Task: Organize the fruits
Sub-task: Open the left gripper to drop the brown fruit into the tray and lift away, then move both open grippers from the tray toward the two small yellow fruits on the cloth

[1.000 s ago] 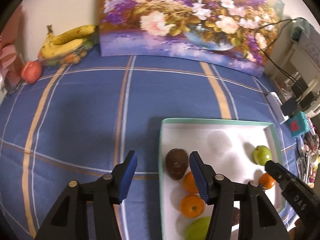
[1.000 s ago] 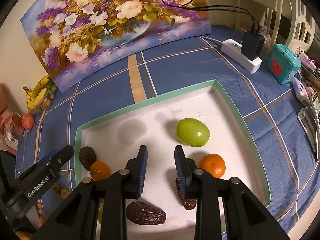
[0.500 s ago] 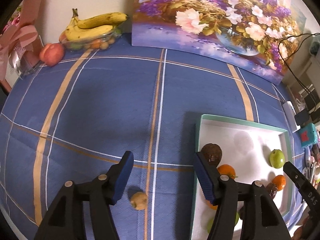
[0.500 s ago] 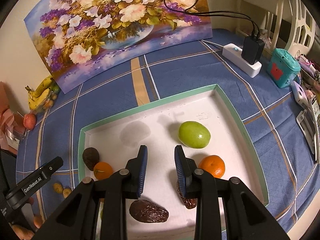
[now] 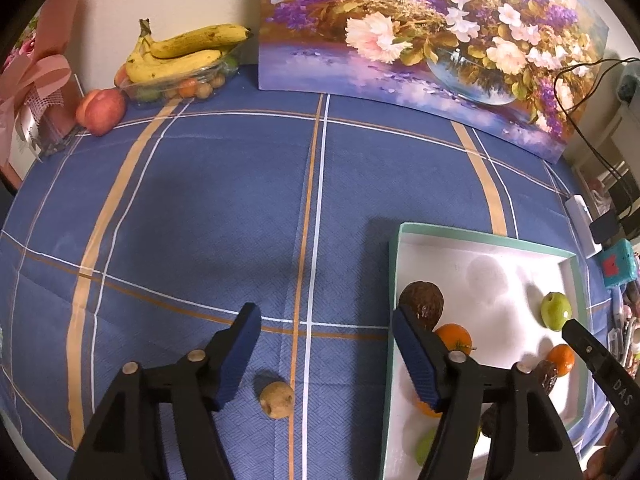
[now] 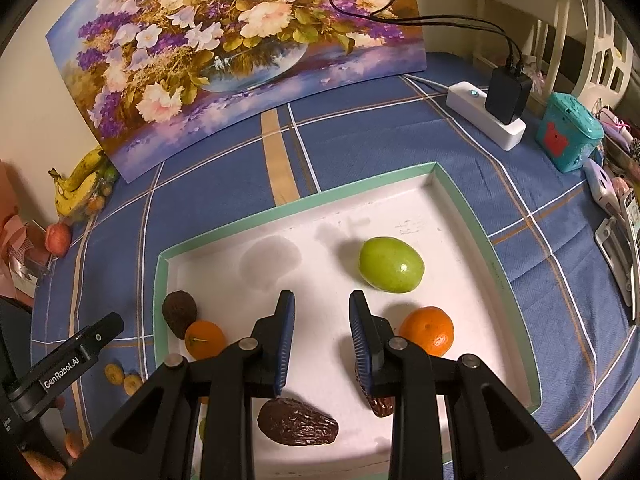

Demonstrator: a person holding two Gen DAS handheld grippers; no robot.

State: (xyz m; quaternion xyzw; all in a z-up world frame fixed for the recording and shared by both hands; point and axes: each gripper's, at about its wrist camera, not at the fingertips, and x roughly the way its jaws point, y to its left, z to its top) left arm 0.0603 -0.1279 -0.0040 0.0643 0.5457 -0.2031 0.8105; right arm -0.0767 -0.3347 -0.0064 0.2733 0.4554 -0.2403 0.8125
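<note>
Blue checked cloth [image 5: 200,208] carries the tray [image 6: 472,216]. My left gripper [image 5: 322,334], jaws opening, hangs above a stray longan [image 5: 277,399]; my right gripper [image 6: 322,312], narrowly parted and empty, waits over the tray.

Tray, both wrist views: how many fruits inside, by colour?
Green fruit: 2
Orange fruit: 3, one mostly hidden
Dark brown fruit: 3
Total: 8
</note>
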